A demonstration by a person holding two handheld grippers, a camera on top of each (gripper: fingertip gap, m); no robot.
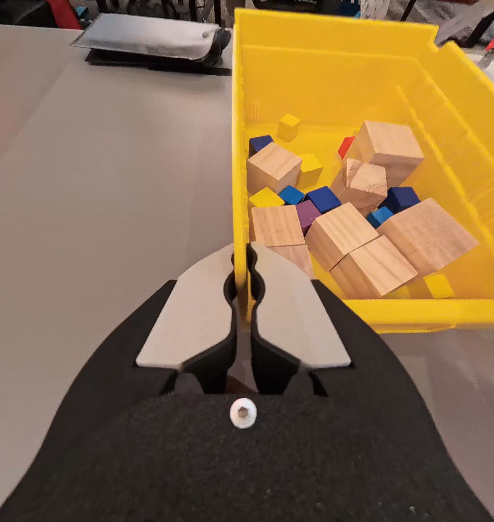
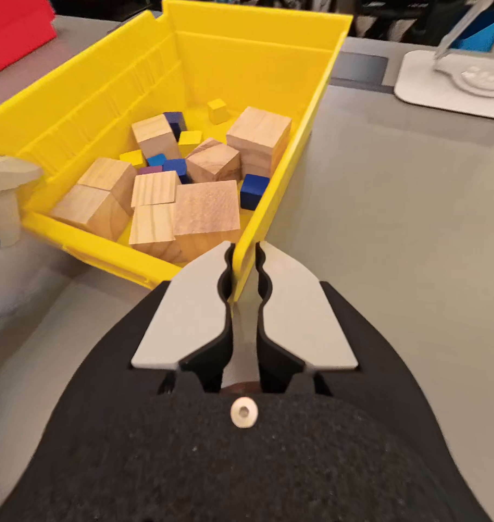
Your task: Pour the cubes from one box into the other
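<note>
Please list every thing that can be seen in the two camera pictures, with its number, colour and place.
box: one, yellow, on the grey table, each long wall between one gripper's jaws
large cubes: about eight, plain wood, heaped in the box's near half
small cubes: about ten; blue, yellow, purple, one red; among and behind the large ones
table: one, grey, under everything
flat case: one, grey and black, far left table edge in the left wrist view
red thing: one, top left corner of the right wrist view; kind unclear
white stand base: one, far right in the right wrist view
left gripper: shut on the box's left wall
right gripper: jaws around the right wall, a gap shows
</note>
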